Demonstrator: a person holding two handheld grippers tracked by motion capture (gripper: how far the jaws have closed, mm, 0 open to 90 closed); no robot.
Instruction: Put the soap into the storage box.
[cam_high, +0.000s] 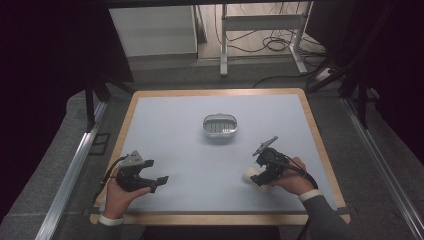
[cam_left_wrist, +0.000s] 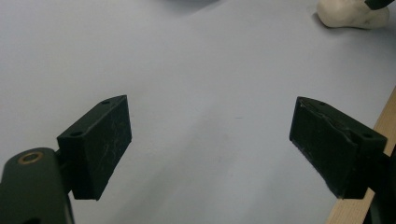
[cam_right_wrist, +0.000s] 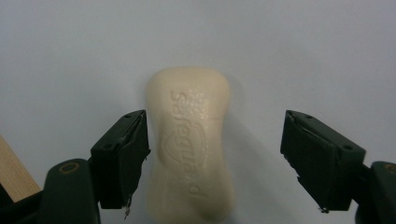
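Note:
A cream bar of soap (cam_right_wrist: 190, 144) lies flat on the pale blue mat, seen at the front right of the table (cam_high: 250, 175) and at the top right of the left gripper view (cam_left_wrist: 351, 15). My right gripper (cam_right_wrist: 215, 161) is open and straddles the soap, its left jaw close against the bar, the right jaw well apart. In the high view the right gripper (cam_high: 261, 176) is held low over the soap. My left gripper (cam_high: 156, 183) rests at the front left, open with nothing between its jaws (cam_left_wrist: 210, 144). A grey oval soap dish (cam_high: 219, 126) sits mid-table.
The wooden table edge (cam_high: 215, 218) frames the blue mat (cam_high: 200, 160). Beyond the table stand a white frame (cam_high: 260, 30) and loose cables on the floor. Dark curtains hang at both sides.

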